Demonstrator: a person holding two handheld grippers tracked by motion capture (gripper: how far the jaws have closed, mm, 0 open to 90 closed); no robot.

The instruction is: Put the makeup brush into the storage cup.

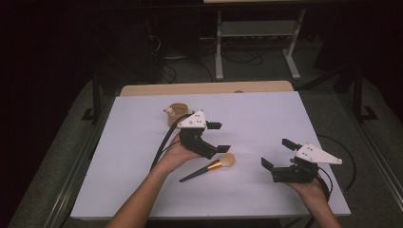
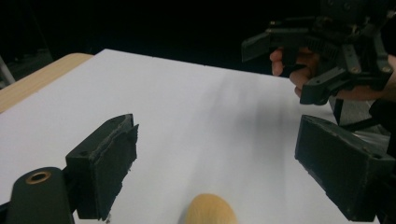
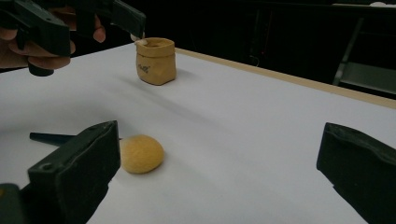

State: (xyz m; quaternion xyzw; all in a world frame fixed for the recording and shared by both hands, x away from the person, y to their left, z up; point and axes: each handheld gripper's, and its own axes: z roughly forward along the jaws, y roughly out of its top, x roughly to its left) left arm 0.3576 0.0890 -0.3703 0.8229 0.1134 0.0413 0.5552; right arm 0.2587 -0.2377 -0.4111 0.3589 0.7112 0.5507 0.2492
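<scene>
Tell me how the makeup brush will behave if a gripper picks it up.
The makeup brush looks thin and probably light. Its round handle lies flat on the white table, so a nudge may roll it. The puffy head would likely squash; gripping the handle seems safer.

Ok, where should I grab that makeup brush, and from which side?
Grip the makeup brush on its dark slim handle, just behind the gold ferrule, coming straight down from above. It lies flat on the white table, so the jaws should close across the handle, not the soft round bristle head. The left gripper is nearest, jaws open.
</scene>
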